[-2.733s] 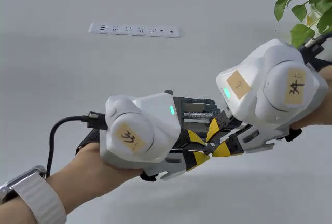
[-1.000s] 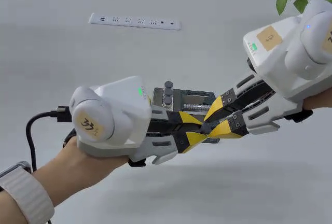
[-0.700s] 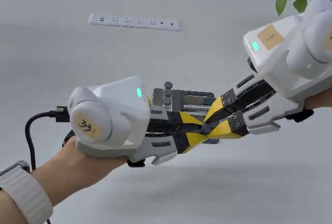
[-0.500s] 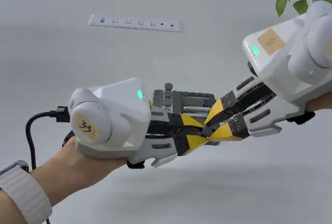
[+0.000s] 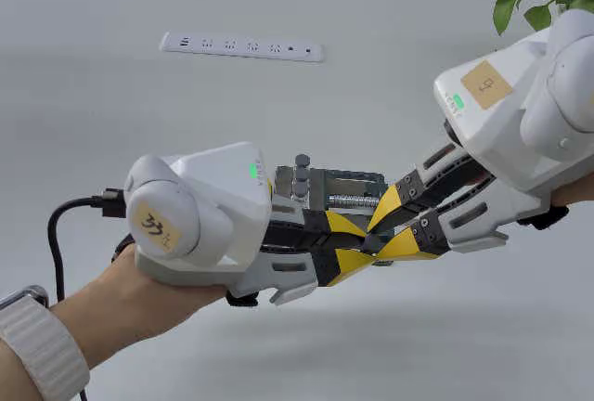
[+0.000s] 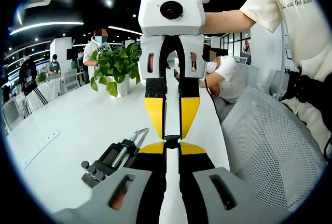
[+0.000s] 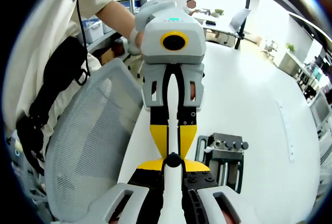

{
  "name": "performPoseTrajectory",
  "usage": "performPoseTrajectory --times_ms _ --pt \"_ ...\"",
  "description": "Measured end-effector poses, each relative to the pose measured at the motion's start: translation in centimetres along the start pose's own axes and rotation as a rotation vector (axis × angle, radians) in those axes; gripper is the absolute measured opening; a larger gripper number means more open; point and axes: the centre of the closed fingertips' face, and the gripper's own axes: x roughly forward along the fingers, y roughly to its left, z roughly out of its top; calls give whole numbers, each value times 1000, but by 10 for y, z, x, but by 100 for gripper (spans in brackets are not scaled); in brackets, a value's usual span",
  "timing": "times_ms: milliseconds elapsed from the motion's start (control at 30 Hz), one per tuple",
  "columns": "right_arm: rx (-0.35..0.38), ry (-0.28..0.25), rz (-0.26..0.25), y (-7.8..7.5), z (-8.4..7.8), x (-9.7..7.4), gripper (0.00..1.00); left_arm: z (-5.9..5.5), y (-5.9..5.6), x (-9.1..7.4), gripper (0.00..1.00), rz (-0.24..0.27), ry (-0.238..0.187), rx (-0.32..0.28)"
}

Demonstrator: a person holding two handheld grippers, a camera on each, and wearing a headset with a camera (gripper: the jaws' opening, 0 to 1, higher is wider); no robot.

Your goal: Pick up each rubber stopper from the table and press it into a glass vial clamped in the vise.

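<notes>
White tabletop carries a dark metal vise, half hidden behind both tools in the head view. The right gripper view shows its row of grey-stoppered vials, glass hard to make out. Left gripper and right gripper, both narrow, meet tip to tip on a small dark rubber stopper; which one pinches it I cannot tell.

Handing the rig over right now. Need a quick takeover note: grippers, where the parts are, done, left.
Grippers: left gripper and right gripper both have their jaws shut, tip to tip above the table, in front of the vise.
Parts: a small dark bit, likely a rubber stopper, sits where the tips meet; which gripper holds it is unclear.
Done: a row of vials in the vise already carries stoppers.
Left: seat this one, if a vial is open; cannot tell from here.
</notes>
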Motion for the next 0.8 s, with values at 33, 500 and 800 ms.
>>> performPoseTrajectory --times_ms 33,500,800 --pt "3 2 4 0 0 0 7 0 0 0 4 -2 0 0" --pt "5 24 32 2 -2 3 7 -4 -3 1 4 -20 8 11" --pt "-10 40 30 -1 -3 8 6 -8 0 1 6 15 24 15"
